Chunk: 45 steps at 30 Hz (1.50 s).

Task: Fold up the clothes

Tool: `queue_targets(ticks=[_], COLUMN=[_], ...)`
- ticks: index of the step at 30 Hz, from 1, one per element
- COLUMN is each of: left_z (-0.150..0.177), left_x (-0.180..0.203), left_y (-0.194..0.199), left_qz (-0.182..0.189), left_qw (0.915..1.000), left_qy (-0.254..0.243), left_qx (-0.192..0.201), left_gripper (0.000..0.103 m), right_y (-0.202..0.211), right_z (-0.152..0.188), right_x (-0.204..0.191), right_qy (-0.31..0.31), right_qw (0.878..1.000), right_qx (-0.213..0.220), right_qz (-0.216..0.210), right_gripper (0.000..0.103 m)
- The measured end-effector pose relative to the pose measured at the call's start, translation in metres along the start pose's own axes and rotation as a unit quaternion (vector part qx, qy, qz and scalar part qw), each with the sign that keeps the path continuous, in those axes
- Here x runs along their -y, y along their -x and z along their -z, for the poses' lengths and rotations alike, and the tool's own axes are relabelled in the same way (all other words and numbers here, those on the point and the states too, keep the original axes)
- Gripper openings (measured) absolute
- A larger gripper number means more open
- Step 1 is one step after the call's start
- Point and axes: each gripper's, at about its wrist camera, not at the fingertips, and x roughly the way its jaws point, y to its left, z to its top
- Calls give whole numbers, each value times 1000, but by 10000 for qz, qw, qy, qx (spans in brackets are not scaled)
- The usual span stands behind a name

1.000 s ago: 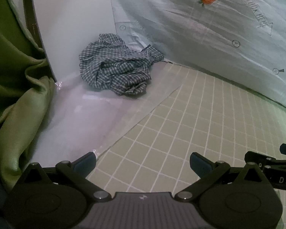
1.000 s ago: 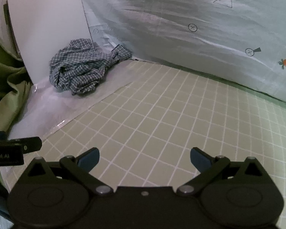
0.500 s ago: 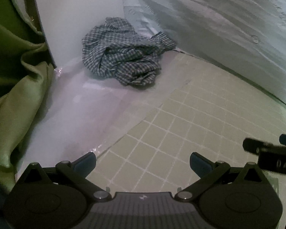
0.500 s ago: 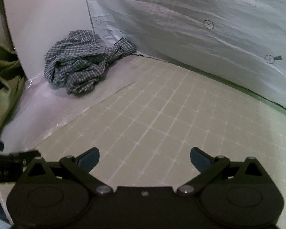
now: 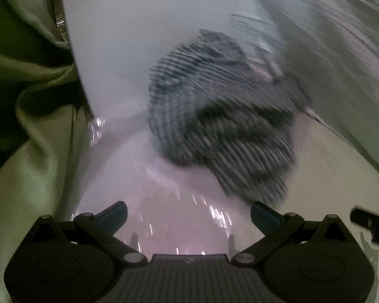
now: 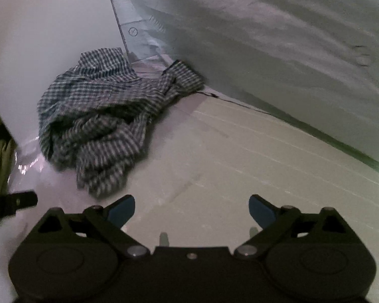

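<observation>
Both tools spread wide, nothing between the pads: left tool point(image 5: 188, 216) over the glossy plastic sheet point(image 5: 164, 192), right tool point(image 6: 191, 209) over the gridded tabletop point(image 6: 265, 166), its jaws just narrowed a little with nothing between them. Checked shirt point(image 6: 101, 116) lies crumpled in the back corner, against the white panel point(image 6: 38, 38) and near the pale printed sheet point(image 6: 265, 38), just ahead of both tools. Step in hand reads as the reach; no grasp yet. Next move likely calls for pinching an edge or collar and drawing the bundle onto open surface to spread.

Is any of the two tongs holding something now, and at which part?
Nothing is held. The left tongs and right tongs stand open and empty; the crumpled checked shirt lies untouched ahead.
</observation>
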Motion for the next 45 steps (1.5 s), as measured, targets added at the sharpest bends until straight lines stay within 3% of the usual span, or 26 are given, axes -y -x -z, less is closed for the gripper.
queue_targets(ticks=[4,9,11,12,14,16,17,18,19,23,28,31,35,40,42,45], left_z=[-38,-64,-68,-69,-68,-64,-62,-60,-58,-42,13,63,135,196,209,219], left_x=[-9,-15,-14,-13,-11,-10,-9,-8,-6,5,39,71,123,176,192,211], left_y=[-44,-76,-84,-87,-89,-90,-88,-85,-80,-55,-4,29,75,136,160,193], left_qz=[40,269,293,322,374,418,454,496,534,820,1381,1789,2355,3040,3142,3147], left_qw=[9996,9984,9984,9984,9983,9982,9982,9980,9979,9958,9881,9775,9568,9280,9236,9247], left_qy=[270,493,471,450,425,394,368,342,317,270,-116,-287,-781,-1361,-1543,-1706], left_qx=[12,-61,-105,-126,-165,-184,-167,-168,-179,-309,-661,-1084,-1515,-1669,-1562,-1295], left_gripper=[90,79,67,62,32,24,18,18,17,16,16,19,24,32,39,49], right_y=[-52,-102,-117,-123,-130,-135,-132,-128,-124,-98,-31,22,96,190,217,249], right_z=[-29,-55,-60,-60,-60,-59,-58,-56,-55,-41,7,50,127,209,233,260], right_x=[-11,-40,-51,-53,-52,-49,-50,-52,-53,-41,3,40,103,166,186,211], right_qy=[-75,135,262,267,180,63,119,242,355,435,282,78,-643,-1056,-1188,-1388], right_qw=[9989,9954,9953,9948,9927,9896,9892,9897,9900,9921,9971,9994,9971,9877,9840,9796], right_qx=[-107,-150,-203,-247,-322,-373,-336,-285,-240,-188,-56,21,-74,-245,-287,-338], right_qz=[-460,-934,-912,-954,-1149,-1391,-1424,-1384,-1342,-1162,-709,-331,398,1131,1296,1410], right_gripper=[88,82,76,68,53,24,17,7,5,4,4,4,4,4,4,5])
